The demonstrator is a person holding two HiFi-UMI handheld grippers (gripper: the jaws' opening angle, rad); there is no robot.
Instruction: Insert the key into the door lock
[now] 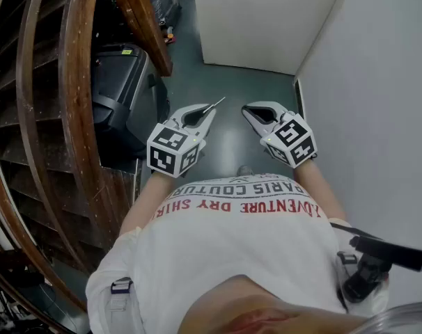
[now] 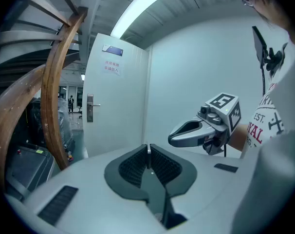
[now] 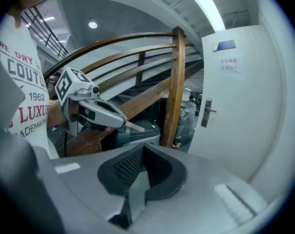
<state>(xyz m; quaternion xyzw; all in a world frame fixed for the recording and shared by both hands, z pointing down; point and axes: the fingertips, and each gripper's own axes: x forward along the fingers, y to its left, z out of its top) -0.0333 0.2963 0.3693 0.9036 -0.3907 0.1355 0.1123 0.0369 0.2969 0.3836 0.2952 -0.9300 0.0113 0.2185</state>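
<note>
My left gripper [image 1: 209, 111] is shut on a thin metal key [image 1: 216, 104], whose tip sticks out ahead of the jaws. In the left gripper view the key [image 2: 148, 151] shows as a narrow sliver pinched between the ribbed pads. My right gripper [image 1: 247, 109] is level with the left one, a short way to its right, shut with nothing in it. The white door [image 1: 256, 19] stands closed ahead, well beyond both grippers. Its lock plate and lever handle [image 2: 90, 107] sit on the door's left side and also show in the right gripper view as the handle [image 3: 206, 112].
A curved wooden stair railing [image 1: 75, 117] runs along the left, with a dark grey machine [image 1: 120, 92] under it. A white wall [image 1: 378, 103] closes the right side. A narrow strip of dark floor [image 1: 232, 82] leads to the door.
</note>
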